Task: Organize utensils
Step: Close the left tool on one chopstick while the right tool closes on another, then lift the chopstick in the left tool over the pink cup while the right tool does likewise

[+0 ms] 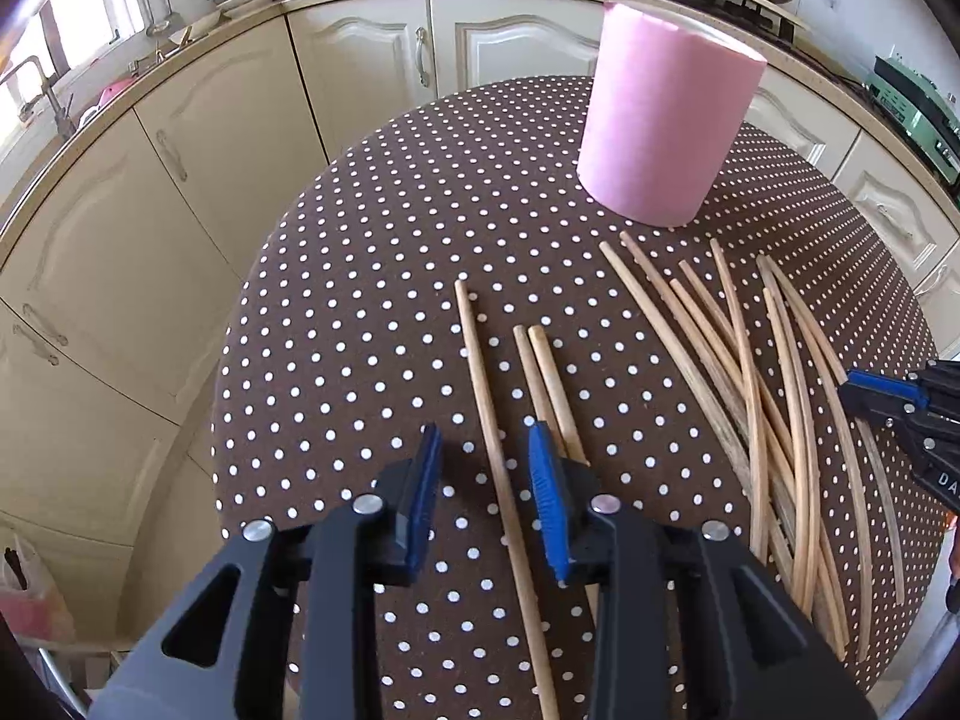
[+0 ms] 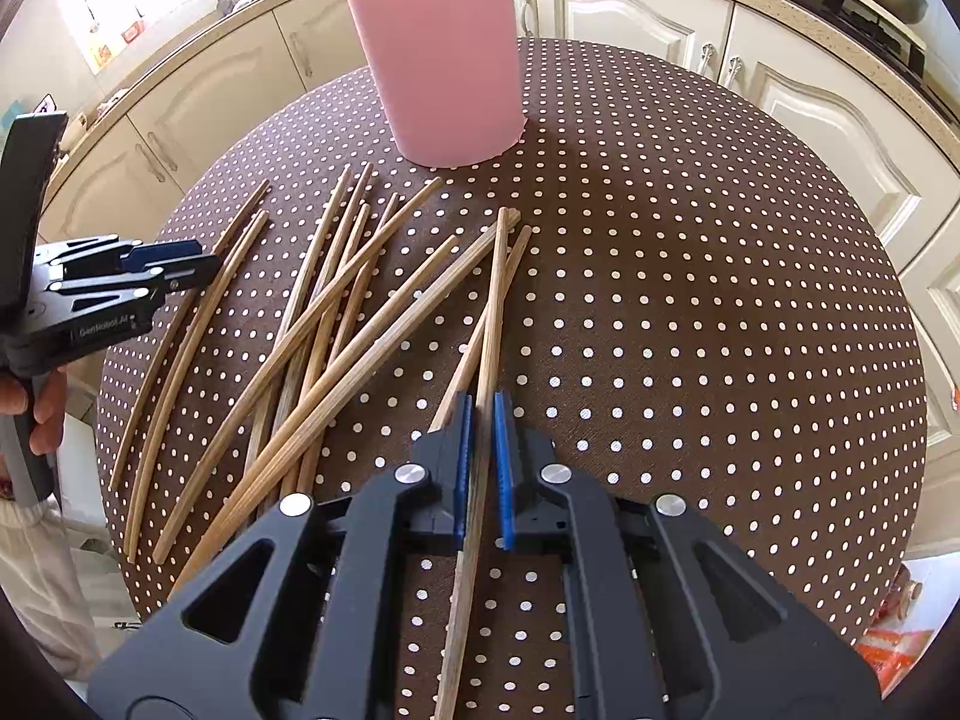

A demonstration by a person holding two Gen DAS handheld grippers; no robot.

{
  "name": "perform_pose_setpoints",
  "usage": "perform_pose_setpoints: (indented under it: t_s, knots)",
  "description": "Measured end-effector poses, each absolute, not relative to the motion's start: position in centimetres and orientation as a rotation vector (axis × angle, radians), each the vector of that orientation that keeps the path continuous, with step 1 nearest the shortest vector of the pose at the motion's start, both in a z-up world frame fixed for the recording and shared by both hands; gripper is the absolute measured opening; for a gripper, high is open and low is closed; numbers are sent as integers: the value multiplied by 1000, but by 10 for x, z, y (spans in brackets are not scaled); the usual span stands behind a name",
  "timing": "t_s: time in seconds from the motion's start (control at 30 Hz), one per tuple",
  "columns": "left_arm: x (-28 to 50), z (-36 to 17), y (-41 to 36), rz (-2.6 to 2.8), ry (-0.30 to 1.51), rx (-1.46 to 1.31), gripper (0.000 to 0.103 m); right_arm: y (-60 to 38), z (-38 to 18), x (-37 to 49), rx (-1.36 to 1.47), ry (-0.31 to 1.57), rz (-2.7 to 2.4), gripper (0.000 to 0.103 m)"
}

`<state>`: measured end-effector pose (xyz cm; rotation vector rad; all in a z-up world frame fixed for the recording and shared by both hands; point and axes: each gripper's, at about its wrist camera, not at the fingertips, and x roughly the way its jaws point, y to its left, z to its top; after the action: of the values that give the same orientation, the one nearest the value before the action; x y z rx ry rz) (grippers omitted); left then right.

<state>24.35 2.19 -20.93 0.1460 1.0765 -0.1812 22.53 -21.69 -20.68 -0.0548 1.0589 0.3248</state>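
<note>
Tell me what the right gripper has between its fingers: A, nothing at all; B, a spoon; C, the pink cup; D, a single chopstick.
D: in the right wrist view one chopstick runs lengthwise between the blue pads of the right gripper, while the pink cup stands apart at the far side of the table.

A single wooden chopstick (image 2: 487, 354) is framed by the blue pads of the right gripper (image 2: 482, 420), whose jaws are narrowly parted with slim gaps at either side. More chopsticks (image 2: 336, 324) are scattered over the polka-dot tablecloth (image 2: 690, 312), and a pink cylindrical holder (image 2: 447, 60) is stood upright beyond them. The left gripper (image 2: 201, 264) is held at the table's left edge.
</note>
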Motion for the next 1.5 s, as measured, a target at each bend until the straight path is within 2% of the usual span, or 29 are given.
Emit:
perform_pose_setpoints:
  t_s: [0.03, 0.07, 0.13, 0.33, 0.6, 1.03, 1.5]
  knots:
    - [247, -209, 22, -177, 1076, 142, 19, -217, -207, 226, -57, 1061, 328, 8]
    - [248, -209, 23, -176, 1074, 132, 7, -217, -207, 227, -58, 1061, 331, 8]
    - [254, -208, 26, -181, 1074, 96, 5, -219, -207, 228, -49, 1064, 339, 7]
    - [256, -205, 39, -183, 1019, 21, 5, -234, -202, 230, -3, 1040, 334, 6]
    - [240, -163, 38, -255, 847, -57, 5, -252, -176, 227, 89, 947, 375, 6]
    - [240, -103, -8, -406, 578, -138, 5, -265, -98, 221, 175, 702, 450, 6]
    - [282, -58, -54, -447, 353, -201, 5, -251, -27, 274, 168, 501, 456, 6]
